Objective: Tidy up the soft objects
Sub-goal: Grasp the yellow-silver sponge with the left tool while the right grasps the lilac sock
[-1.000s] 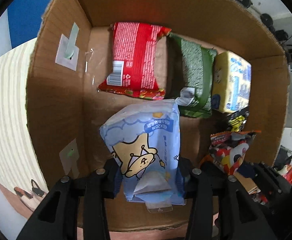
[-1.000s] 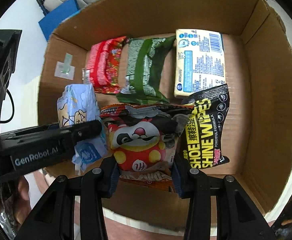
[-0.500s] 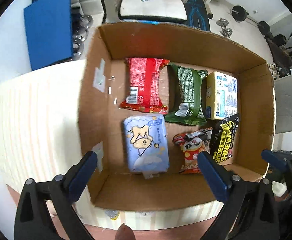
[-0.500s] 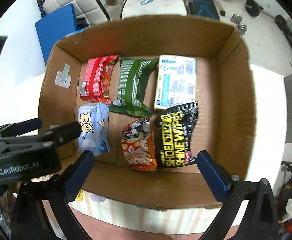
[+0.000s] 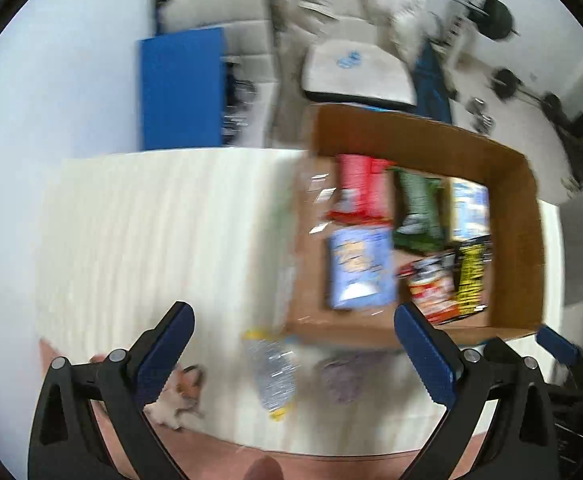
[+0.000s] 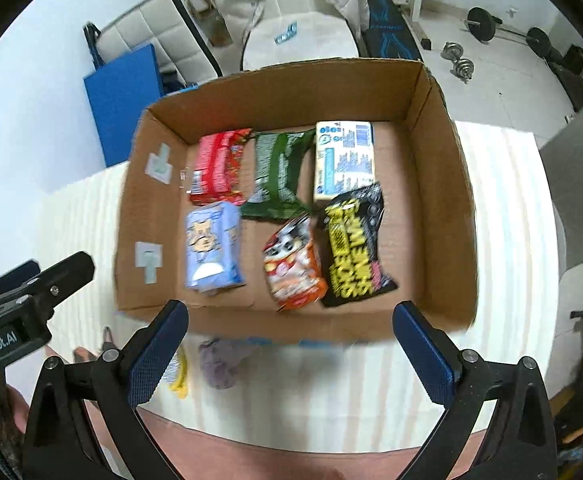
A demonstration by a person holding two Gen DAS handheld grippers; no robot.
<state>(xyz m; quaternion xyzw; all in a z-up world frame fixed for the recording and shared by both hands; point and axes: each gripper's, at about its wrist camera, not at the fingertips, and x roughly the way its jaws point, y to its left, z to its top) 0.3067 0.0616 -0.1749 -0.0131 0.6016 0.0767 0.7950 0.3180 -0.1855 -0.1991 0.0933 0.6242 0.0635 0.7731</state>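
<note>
A cardboard box [image 6: 443, 184] holds several soft packs: a blue tissue pack [image 6: 211, 246], a red pack [image 6: 217, 168], a green pack [image 6: 279, 176], a yellow-blue pack [image 6: 343, 158], an orange snack bag [image 6: 293, 266] and a black shoe-wipes pack [image 6: 353, 248]. The box also shows in the blurred left wrist view [image 5: 519, 216], with the blue pack [image 5: 359, 266]. My left gripper [image 5: 291, 340] is open and empty, above the table left of the box. My right gripper [image 6: 289, 338] is open and empty, above the box's near wall.
On the white striped table [image 5: 151, 240] near the front lie a clear-and-yellow packet [image 5: 273, 376], a purple soft item [image 5: 341, 376] and a small plush toy [image 5: 179, 396]. The purple item [image 6: 221, 362] also shows in the right wrist view. Chairs and gym weights stand behind.
Both grippers let go of their packs, opened wide and pulled up and back from the box. The left one swung left over the table.
</note>
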